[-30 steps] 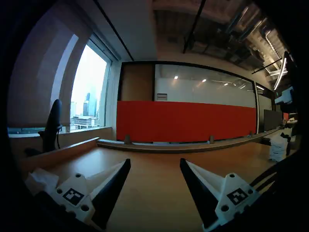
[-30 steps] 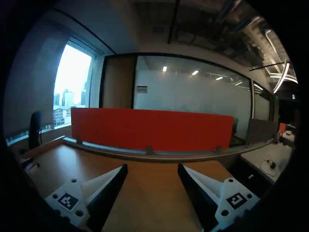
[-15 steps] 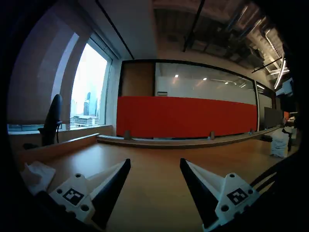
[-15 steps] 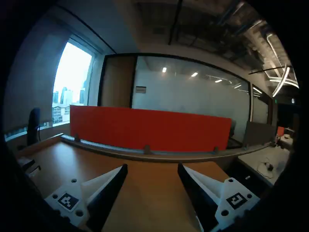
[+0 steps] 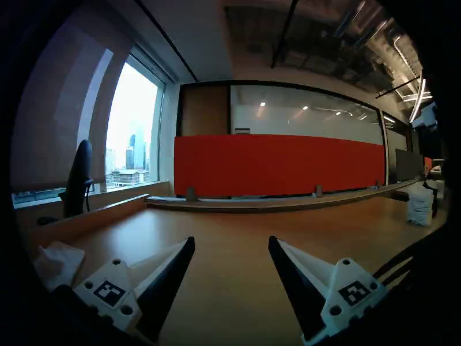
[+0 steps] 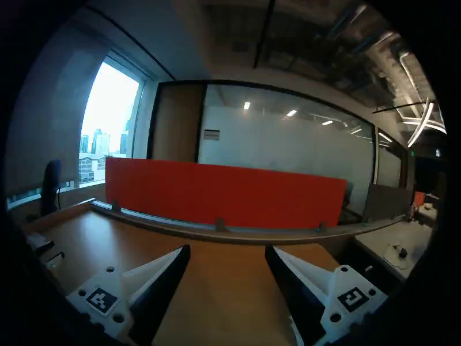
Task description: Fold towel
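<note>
A crumpled white cloth [image 5: 55,262], possibly the towel, lies on the wooden table [image 5: 230,222] at the lower left of the left gripper view, just left of my left finger. My left gripper [image 5: 230,248] is open over bare wood with nothing between its fingers. At the far right of that view stands a white stack [image 5: 419,205] that looks like folded cloth. In the right gripper view my right gripper [image 6: 226,254] is also open above the wooden table [image 6: 230,271], holding nothing.
A red divider panel [image 5: 276,164] runs along the table's far edge [image 6: 230,199]. A dark office chair [image 5: 78,184] stands by the window at the left. A white desk [image 6: 392,242] with small items sits beyond the table's right end. Something small and pale [image 6: 46,248] lies at the left edge.
The left gripper view has shifted slightly, so the red divider and far table edge sit higher in the picture. Both grippers stay open; the right gripper view barely changes.
</note>
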Motion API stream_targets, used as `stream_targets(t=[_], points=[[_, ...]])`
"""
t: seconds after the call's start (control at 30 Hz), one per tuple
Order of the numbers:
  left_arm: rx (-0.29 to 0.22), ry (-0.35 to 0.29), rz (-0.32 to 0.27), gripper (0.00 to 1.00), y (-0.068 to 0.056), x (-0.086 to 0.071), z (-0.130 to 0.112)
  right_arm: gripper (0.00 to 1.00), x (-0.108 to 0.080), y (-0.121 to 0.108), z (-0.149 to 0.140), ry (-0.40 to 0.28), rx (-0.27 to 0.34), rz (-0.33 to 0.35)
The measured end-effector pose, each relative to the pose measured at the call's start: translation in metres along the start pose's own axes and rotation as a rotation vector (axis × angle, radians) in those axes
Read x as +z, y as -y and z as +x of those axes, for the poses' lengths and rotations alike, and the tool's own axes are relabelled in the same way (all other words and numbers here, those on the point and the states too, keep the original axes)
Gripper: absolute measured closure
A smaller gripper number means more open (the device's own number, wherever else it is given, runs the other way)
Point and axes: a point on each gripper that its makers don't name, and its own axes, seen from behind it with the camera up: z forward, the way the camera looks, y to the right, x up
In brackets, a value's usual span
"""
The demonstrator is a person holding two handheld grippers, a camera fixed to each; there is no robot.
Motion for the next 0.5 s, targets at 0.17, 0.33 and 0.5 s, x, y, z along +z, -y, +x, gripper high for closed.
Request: stream_targets(t=[0.17, 0.33, 0.5], points=[[0.002, 0.0, 0.001, 0.05, -0.0005, 0.0011, -0.0007, 0.0, 0.0008, -0.0003, 0.0003, -0.001, 0.004, 0.005], [0.006, -0.001, 0.001, 0.05, -0.0007, 0.0016, -0.0019, 0.0, 0.0007, -0.0011, 0.001, -0.009, 0.002, 0.011], [0.005, -0.001, 0.001, 0.05, -0.0005, 0.002, -0.003, 0.0, -0.0008, -0.003, 0.0053, -0.028, -0.003, 0.016]])
